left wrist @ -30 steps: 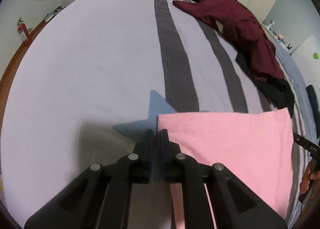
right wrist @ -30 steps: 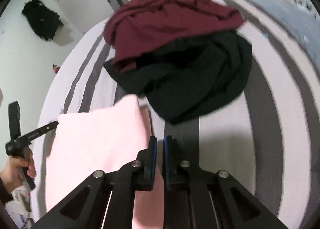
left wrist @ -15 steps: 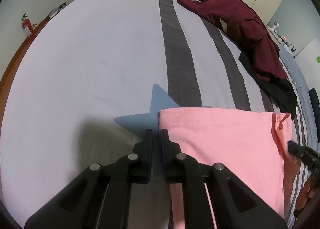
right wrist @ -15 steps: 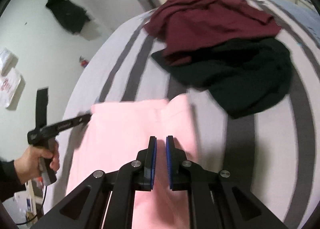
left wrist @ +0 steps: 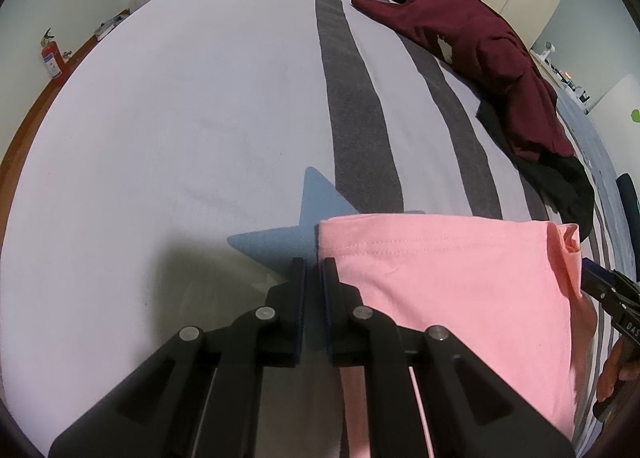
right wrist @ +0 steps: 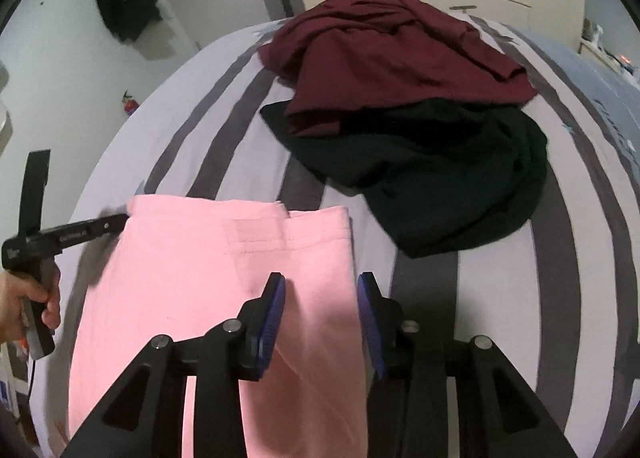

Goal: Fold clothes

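Note:
A pink garment (left wrist: 448, 278) lies flat and partly folded on the striped bed; it also shows in the right wrist view (right wrist: 208, 278). My left gripper (left wrist: 313, 270) is shut at the garment's left corner, empty as far as I can see. My right gripper (right wrist: 322, 298) is open just above the garment's right edge, where a folded-over flap (right wrist: 288, 234) lies. The left gripper also shows in the right wrist view (right wrist: 116, 223), and the right gripper in the left wrist view (left wrist: 600, 282).
A maroon garment (right wrist: 392, 54) lies on a black garment (right wrist: 448, 182) in a heap beyond the pink one, also in the left wrist view (left wrist: 492, 54). The bed sheet (left wrist: 180, 118) has grey stripes and a blue star (left wrist: 296, 230). A fire extinguisher (left wrist: 50, 56) stands by the wall.
My right gripper carried the garment's right edge over to the left, laid it down and opened. The left gripper stayed at its corner.

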